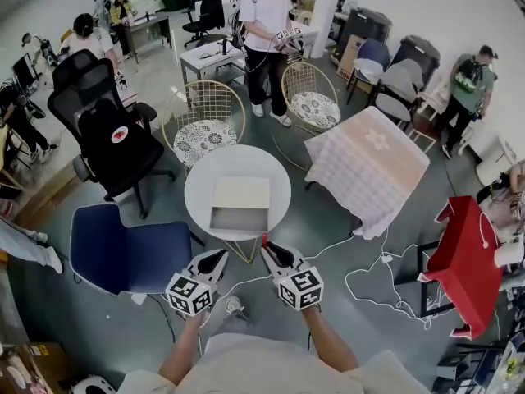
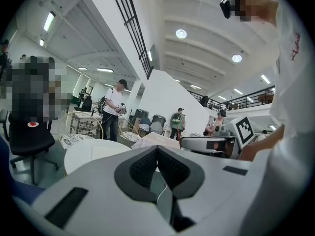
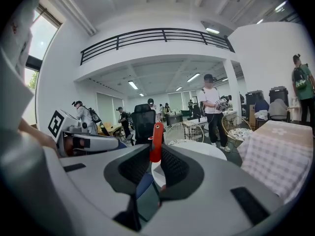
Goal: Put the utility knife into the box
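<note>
Two wire chairs [image 1: 203, 121] stand beyond the round white table [image 1: 199, 189], whose open box [image 1: 239, 206] lies just ahead of my right gripper [image 1: 269, 250], which pinches the red utility knife [image 3: 156, 140]; my left gripper [image 1: 220, 256] is pressed together on nothing.

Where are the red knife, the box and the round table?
Red utility knife [image 3: 156, 137]: right gripper view, handle.
Beige open box [image 1: 240, 205]: head view, middle.
White round table [image 1: 201, 191]: head view, bare top.
</note>
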Tool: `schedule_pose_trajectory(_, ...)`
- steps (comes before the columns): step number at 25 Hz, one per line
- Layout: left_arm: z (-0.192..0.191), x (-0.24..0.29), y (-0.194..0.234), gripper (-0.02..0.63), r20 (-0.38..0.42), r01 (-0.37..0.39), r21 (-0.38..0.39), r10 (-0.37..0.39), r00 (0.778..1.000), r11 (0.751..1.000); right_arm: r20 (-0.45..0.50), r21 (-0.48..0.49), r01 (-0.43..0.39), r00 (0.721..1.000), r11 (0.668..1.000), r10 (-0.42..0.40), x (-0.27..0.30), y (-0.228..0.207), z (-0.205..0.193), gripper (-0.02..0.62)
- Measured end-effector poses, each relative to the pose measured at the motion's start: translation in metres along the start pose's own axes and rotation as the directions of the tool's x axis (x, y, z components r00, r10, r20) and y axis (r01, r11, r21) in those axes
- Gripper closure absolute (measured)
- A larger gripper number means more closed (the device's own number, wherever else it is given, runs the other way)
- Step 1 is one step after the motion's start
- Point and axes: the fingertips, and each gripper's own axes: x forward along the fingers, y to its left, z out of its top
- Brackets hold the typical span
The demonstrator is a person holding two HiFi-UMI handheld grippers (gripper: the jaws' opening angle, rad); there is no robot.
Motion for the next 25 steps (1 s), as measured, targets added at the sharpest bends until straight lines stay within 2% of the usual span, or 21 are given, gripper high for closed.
schedule_pose_trajectory(17, 0.066, 0.051, 0.092, 0.595, 0.018, 0.057, 0.034, -0.058, 0.998, 0.998, 0.048, -0.018, 0.049, 0.998, 0.999, -0.048, 0.102, -0.035, 0.064, 0.517)
schedule_pose_trajectory(25, 0.062, 0.057, 0.104, 0.595, 0.005, 0.062, 0.024, -0.062, 0.998, 0.998, 0.030, -0.001, 0.055, 0.998, 0.998, -0.055, 0.114, -0.039, 0.056, 0.517)
